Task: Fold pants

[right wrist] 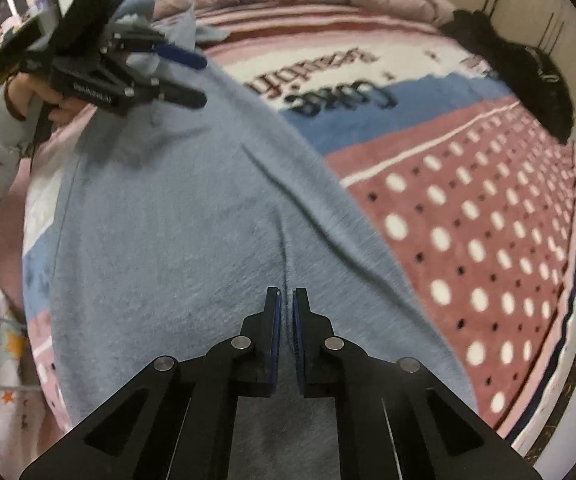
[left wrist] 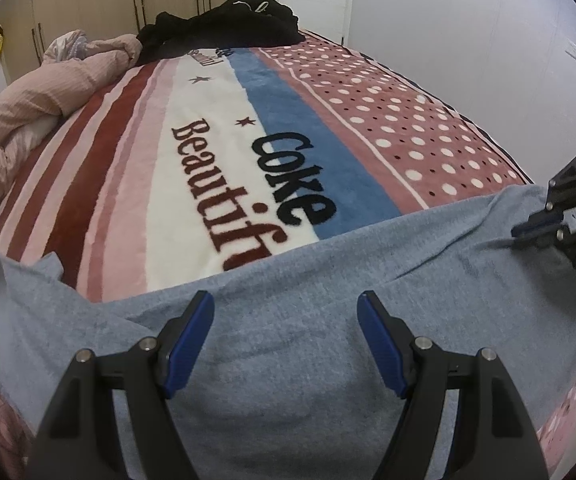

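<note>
My right fingers pinch a ridge of the blue-grey pants spread along the bed's near edge, my left fingers wide apart over them holding nothing, so I'd lift evenly, keeping the fabric taut.

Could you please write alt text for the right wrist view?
The right gripper pinches a fold of light blue knit pants spread on a striped, polka-dotted fleece blanket. The open left gripper hovers over their far end.
</note>
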`<control>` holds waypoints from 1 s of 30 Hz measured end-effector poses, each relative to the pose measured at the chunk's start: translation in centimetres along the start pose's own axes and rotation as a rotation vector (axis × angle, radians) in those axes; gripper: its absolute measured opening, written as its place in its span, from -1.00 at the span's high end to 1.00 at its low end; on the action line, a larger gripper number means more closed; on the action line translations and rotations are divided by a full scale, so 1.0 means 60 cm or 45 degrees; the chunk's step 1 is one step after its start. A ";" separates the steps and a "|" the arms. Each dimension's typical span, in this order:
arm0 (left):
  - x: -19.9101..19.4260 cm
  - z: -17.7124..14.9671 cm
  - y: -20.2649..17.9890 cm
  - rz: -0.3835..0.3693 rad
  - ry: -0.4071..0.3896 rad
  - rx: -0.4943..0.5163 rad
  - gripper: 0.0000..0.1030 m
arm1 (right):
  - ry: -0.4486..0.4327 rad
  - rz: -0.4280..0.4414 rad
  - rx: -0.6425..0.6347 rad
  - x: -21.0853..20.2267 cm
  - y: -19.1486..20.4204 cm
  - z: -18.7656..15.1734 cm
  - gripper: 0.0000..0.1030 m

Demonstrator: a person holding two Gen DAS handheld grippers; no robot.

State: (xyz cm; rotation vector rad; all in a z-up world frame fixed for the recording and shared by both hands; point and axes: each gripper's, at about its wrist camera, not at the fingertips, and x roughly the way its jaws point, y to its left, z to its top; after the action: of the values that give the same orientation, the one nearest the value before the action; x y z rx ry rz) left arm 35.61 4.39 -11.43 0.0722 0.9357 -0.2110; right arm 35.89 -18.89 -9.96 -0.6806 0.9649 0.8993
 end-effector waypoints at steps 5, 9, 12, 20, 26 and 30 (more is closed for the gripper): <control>-0.002 -0.002 0.002 0.024 -0.001 0.005 -0.37 | -0.002 0.001 0.046 -0.013 -0.025 0.011 1.00; 0.001 -0.002 0.004 0.017 0.008 0.008 -0.37 | 0.147 0.090 0.061 0.024 -0.031 0.007 0.63; 0.004 -0.004 0.004 0.012 0.015 0.010 -0.37 | 0.181 0.126 0.092 0.044 -0.039 -0.001 -0.06; 0.013 -0.009 0.001 0.013 0.035 0.027 -0.37 | 0.238 0.329 -0.002 0.044 -0.005 -0.006 0.38; 0.014 -0.008 0.006 0.015 0.034 0.023 -0.37 | 0.251 0.080 -0.114 0.044 0.026 -0.005 0.95; 0.012 -0.007 0.010 0.010 0.025 0.012 -0.37 | 0.188 -0.079 -0.189 0.022 0.064 -0.010 1.00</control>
State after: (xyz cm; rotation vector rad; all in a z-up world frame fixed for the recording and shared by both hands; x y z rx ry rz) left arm 35.83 4.93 -12.25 0.0867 0.9538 -0.2075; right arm 32.65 -17.09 -11.77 -0.9089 1.0087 0.8814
